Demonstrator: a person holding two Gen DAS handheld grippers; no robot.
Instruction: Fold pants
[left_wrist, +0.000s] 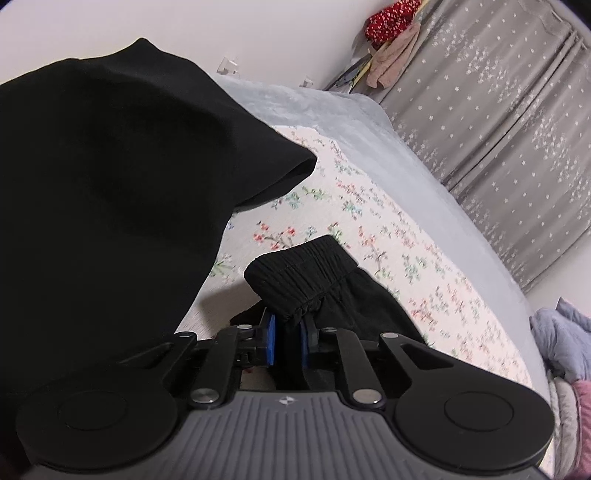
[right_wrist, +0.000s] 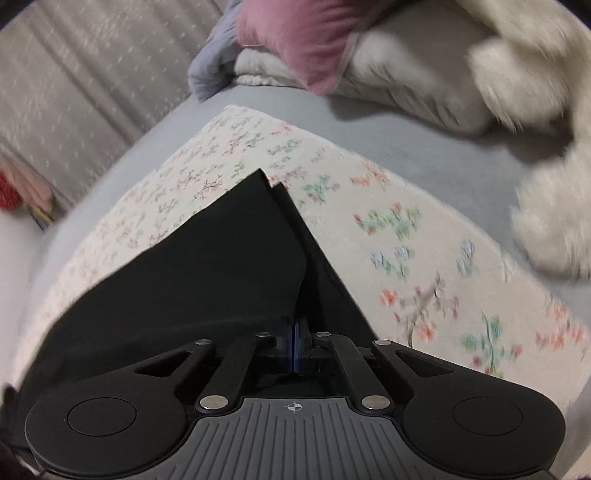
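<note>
We have the black pants (left_wrist: 103, 192) gripped at both ends, above the floral mat (left_wrist: 369, 229) that lies on the bed (left_wrist: 332, 107). Our left gripper (left_wrist: 288, 332) has its jaws clamped tight on the gathered elastic waistband (left_wrist: 299, 266), which bunches up just beyond the blue pads (left_wrist: 270, 338); that band is thick and gives a sure hold, so it seems the right place to carry the top end from. Our right gripper (right_wrist: 295, 332) has its jaws shut on a thin edge of cloth, the pads almost meeting, and from there the two legs (right_wrist: 229, 258) run out over the mat to their cuffs (right_wrist: 271, 181), lying one on the other. In the left view a large fold of the pants hangs close to the camera, off the mat. We judge that holding both ends lets us bring one over the other for the next fold.
</note>
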